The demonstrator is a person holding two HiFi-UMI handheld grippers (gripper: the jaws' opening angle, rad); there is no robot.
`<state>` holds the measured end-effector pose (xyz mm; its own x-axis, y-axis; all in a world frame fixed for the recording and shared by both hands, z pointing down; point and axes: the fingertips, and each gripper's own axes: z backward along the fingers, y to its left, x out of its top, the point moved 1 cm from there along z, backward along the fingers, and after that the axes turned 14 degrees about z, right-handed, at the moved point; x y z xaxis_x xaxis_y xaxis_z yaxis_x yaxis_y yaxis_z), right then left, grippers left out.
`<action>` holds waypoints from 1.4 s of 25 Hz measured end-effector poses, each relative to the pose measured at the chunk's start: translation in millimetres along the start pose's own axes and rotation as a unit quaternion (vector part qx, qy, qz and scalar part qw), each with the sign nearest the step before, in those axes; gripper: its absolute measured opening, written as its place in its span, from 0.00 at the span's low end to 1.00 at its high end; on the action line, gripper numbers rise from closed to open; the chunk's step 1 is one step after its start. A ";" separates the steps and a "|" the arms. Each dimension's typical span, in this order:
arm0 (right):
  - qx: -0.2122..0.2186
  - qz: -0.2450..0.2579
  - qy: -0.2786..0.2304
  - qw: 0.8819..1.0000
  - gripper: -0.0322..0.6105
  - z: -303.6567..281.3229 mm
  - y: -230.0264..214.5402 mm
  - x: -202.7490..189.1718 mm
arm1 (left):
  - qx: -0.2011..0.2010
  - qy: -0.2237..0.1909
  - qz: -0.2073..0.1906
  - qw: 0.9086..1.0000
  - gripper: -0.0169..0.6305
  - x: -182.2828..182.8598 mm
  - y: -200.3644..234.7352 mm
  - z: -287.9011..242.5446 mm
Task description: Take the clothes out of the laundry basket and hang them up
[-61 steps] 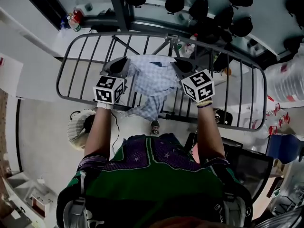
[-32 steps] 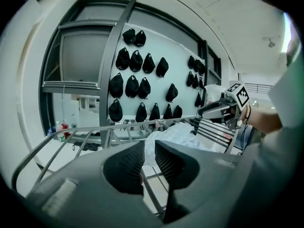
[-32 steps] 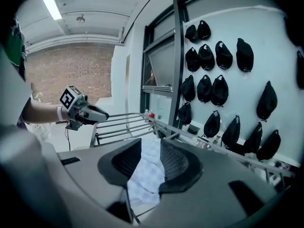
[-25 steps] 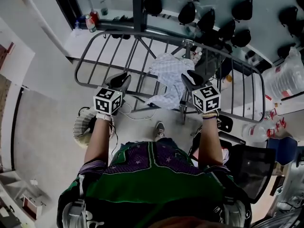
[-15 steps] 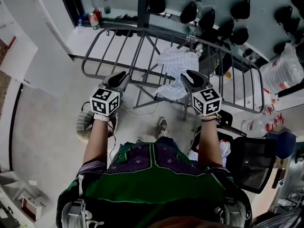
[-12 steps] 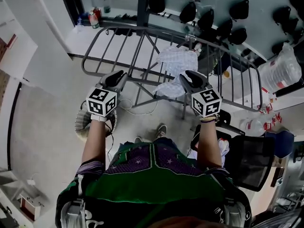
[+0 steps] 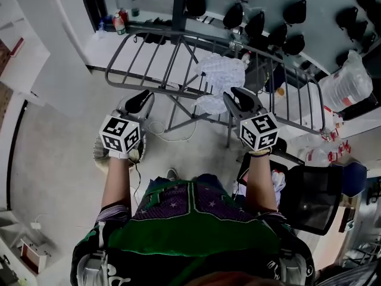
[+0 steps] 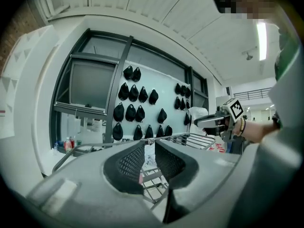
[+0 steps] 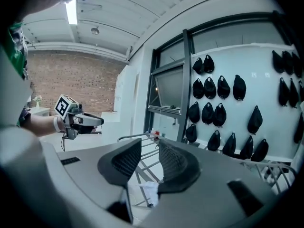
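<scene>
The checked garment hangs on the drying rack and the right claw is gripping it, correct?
No. The checked garment hangs on the drying rack, but the right claw is open and holds nothing; the right gripper view shows it.

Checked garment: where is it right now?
In the head view, the checked garment is draped over the bars of the drying rack, right of centre, just ahead and to the left of the right gripper, which does not hold it.

Overhead head view, level gripper views, shared rack (image 7: 184, 37)
</scene>
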<state>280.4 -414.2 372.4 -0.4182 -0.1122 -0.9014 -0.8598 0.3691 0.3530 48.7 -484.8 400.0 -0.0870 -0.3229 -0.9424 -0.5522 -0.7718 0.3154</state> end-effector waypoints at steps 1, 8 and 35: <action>0.001 0.002 -0.004 1.000 0.22 4.9 2.3 2.7 | 0.003 -0.002 -0.002 1.000 0.14 -1.2 -5.1 6.7; 0.022 0.014 -0.041 0.999 0.22 50.4 38.1 18.3 | 0.016 -0.017 -0.016 1.000 0.14 -7.3 -41.9 68.8; 0.147 0.010 -0.125 0.981 0.22 171.5 251.5 73.5 | 0.202 -0.079 -0.010 0.976 0.15 -55.6 -130.5 378.2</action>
<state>83.7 -171.4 351.8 -0.3177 0.1137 -0.9414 -0.7152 0.6231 0.3166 -188.0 -159.0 369.3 -0.1818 -0.1972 -0.9634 -0.8340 -0.4881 0.2573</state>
